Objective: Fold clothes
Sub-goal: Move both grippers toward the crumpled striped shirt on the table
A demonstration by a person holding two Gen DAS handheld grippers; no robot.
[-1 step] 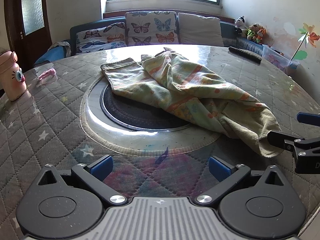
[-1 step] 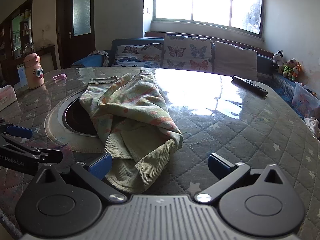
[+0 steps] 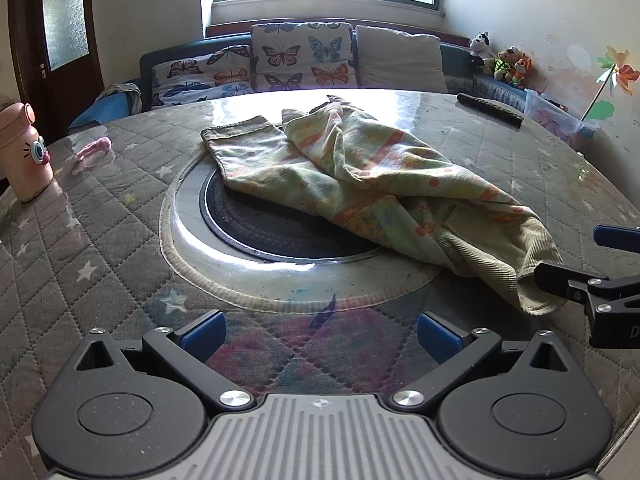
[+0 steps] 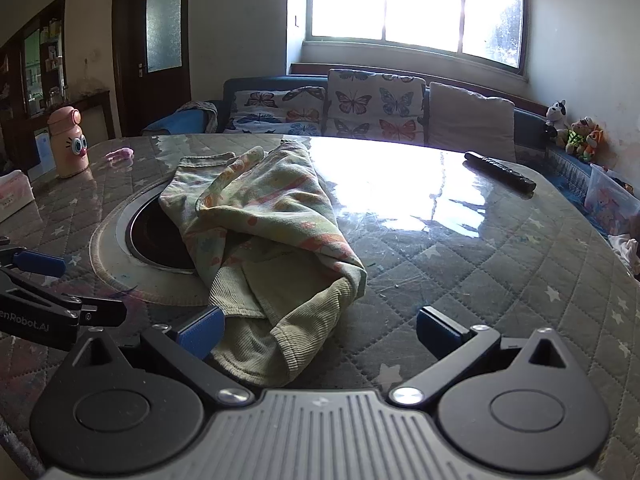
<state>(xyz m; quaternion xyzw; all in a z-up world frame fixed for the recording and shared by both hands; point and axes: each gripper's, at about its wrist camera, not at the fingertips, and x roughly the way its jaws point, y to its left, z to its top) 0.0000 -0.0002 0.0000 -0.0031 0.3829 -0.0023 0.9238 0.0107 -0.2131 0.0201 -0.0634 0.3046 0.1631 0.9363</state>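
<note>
The table (image 3: 100,240) fills both views, round and covered in a quilted grey cloth with pale stars under a glossy clear sheet. A dark round hob (image 3: 280,228) sits sunk in its middle inside a pale ring.

Behind the table stands a sofa (image 4: 276,84) with butterfly cushions (image 3: 304,56) and a plain one beside them, under a bright window (image 4: 412,4).

The garment (image 3: 360,172) lies crumpled across the table, one end over the far rim of the hob, the other trailing toward the near right edge (pale green, with orange and yellow print, and a ribbed lining showing at the near end).

The left gripper (image 3: 320,330) hovers over bare tablecloth just short of the ring, jaws spread fully wide with nothing between them. The right gripper (image 4: 320,330) is likewise spread to its widest and grips nothing; the ribbed near end of the garment lies between its fingers, close against the left blue pad (image 4: 200,332), though I cannot tell whether they touch.

A pink bottle (image 3: 24,152) with cartoon eyes stands at the table's left edge, a small pink object (image 3: 94,150) near it. A black remote (image 4: 500,170) lies on the far right. Soft toys (image 3: 500,60) sit on a ledge by the wall.
</note>
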